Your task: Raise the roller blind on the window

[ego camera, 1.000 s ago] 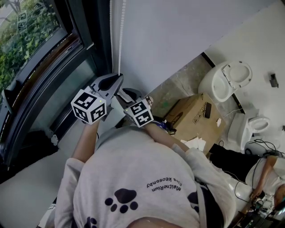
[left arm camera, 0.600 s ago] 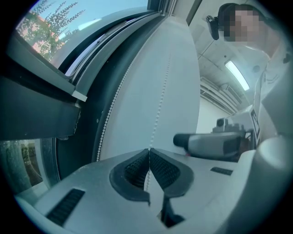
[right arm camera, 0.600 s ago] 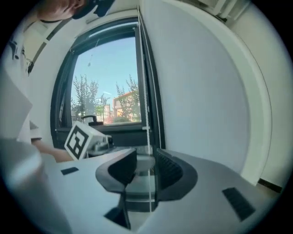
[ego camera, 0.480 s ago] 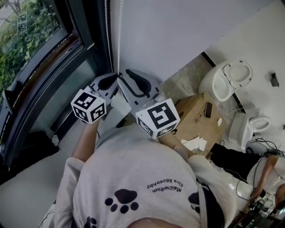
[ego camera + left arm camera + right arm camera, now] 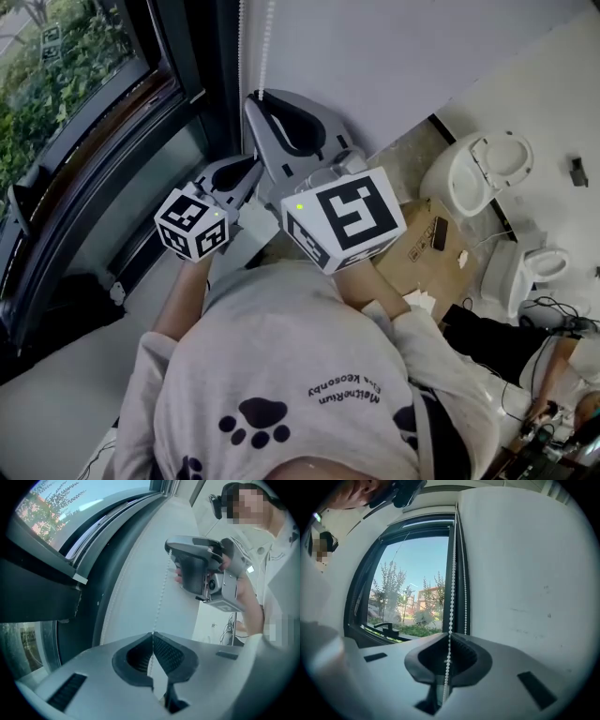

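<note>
At the left, the window (image 5: pixel 75 84) showed green bushes through its dark frame. Just right of the frame's right edge, the left gripper (image 5: pixel 251 161) had its jaws pressed together on the bead chain (image 5: pixel 266 47), which was pinched at their tips. The chain hung as two thin strands side by side along the left edge of the pale wall (image 5: pixel 394 56), close beside the window frame. Its long axis ran straight up and down. The right gripper (image 5: pixel 260 100) sat higher on the chain than the left one, a little to its right and well apart from it. Its jaws had just been closing, and one strand ran down between them. In the right gripper view the pads looked closed against the beads. Both grippers pointed at the wall, across the line of the chain. Below them was the person's grey shirt with paw prints. Further right, on the floor, lay a cardboard box (image 5: pixel 412 248). Past the box, near the right edge of the head view, stood two white toilets (image 5: pixel 478 169).
</note>
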{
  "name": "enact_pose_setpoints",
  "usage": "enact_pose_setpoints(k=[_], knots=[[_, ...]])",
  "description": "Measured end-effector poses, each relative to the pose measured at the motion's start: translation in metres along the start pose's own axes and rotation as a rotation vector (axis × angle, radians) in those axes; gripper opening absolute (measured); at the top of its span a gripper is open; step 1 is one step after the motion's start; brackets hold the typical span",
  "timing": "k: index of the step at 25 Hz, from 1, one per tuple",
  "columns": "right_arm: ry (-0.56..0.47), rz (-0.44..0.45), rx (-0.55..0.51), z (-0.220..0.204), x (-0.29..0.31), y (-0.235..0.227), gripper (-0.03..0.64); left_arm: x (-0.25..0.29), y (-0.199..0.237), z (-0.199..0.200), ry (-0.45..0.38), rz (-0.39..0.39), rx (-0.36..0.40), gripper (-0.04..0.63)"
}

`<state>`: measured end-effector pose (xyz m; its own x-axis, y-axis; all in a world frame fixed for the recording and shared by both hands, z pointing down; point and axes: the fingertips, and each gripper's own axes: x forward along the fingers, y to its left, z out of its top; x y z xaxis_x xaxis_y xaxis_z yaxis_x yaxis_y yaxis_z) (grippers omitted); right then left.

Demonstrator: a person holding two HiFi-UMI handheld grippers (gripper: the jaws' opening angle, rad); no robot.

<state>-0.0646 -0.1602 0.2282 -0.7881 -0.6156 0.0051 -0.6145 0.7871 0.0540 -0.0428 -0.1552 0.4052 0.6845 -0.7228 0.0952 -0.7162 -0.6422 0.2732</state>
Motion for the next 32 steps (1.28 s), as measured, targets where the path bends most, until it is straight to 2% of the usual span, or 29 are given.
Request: enact_pose_setpoints(k=[1,6,12,18,23,32], knots=[[-0.003,-0.001,0.004,0.001,0.001,-0.001,0.017,0.0,0.0,0.0,-0.002,0.0,0.0,0.012],[-0.022,-0.016,0.021,-0.007,0.0,-0.002,0.011,0.0,0.002,-0.007,0.015,0.009,0.007,0.012],[0.057,-0.036,0.031,-0.056,0.0,-0.001,0.011,-0.001,0.013,-0.053,0.067,0.052,-0.029,0.012],[0.107,-0.042,0.036,-0.1,-0.001,0.003,0.011,0.0,0.021,-0.097,0.139,0.078,-0.033,0.012],[0.128,-0.052,0.029,-0.123,-0.002,0.004,0.011,-0.002,0.028,-0.119,0.178,0.097,-0.026,0.012],[0.104,-0.065,0.022,-0.127,-0.003,0.0,0.011,-0.001,0.029,-0.122,0.143,0.118,0.033,0.015]])
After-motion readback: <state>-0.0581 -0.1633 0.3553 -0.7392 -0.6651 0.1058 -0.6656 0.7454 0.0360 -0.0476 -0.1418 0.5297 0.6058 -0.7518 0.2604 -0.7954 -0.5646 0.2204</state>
